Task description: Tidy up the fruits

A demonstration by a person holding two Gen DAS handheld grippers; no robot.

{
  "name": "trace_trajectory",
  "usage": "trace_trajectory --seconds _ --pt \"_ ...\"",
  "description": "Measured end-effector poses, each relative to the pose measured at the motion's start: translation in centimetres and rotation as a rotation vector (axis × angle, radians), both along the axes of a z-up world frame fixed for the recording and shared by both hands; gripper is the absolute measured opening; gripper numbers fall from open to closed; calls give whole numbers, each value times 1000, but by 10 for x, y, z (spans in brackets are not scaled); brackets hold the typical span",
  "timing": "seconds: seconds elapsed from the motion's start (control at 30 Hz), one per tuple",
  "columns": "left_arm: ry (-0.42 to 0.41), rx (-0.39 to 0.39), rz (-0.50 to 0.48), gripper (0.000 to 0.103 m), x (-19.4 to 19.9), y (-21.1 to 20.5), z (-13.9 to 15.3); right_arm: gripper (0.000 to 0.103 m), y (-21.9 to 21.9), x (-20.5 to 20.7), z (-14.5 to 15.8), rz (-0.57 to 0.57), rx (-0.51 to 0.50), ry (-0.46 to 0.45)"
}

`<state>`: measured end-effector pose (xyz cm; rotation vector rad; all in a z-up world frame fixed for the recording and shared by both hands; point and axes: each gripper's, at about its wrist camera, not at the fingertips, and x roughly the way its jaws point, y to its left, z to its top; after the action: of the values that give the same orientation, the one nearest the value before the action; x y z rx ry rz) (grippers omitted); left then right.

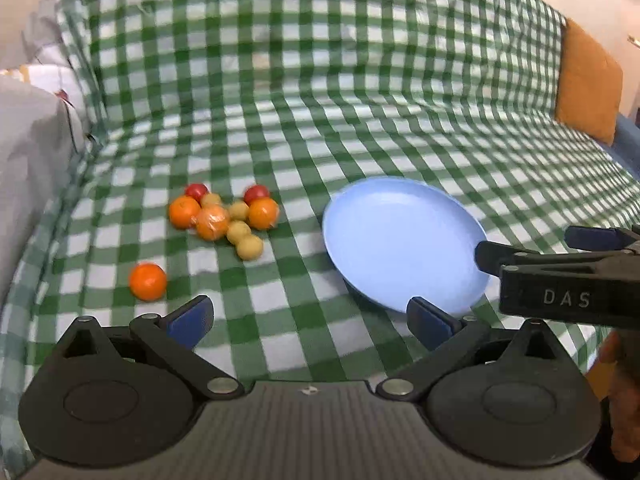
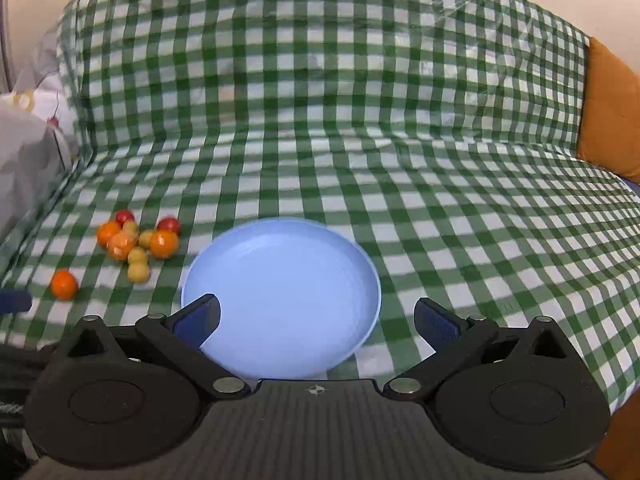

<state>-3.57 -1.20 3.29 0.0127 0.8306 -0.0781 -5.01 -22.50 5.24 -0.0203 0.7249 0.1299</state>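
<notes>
Start of sorting: blue plate [image 2: 304,280] empty at frame centre; fruit cluster [image 1: 224,218] and stray orange [image 1: 147,281] lie left on checked cloth [image 1: 320,100]. Left gripper [image 1: 310,320] and right gripper [image 2: 316,320] released, holding nothing. Next, probably: left fingers close on stray orange.

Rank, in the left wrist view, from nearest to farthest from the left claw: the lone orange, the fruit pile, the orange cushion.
1. Lone orange: just ahead of the left claw, to its left.
2. Fruit pile: farther back on the checked cloth, left of the blue plate.
3. Orange cushion: far right, at the back.
</notes>
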Motion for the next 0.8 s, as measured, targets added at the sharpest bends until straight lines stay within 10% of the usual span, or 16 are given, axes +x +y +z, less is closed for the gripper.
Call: trace_trajectory --seconds 0.8 --pt "-37 -30 61 103 7 -2 -9 102 -3 20 -13 -55 -47 29"
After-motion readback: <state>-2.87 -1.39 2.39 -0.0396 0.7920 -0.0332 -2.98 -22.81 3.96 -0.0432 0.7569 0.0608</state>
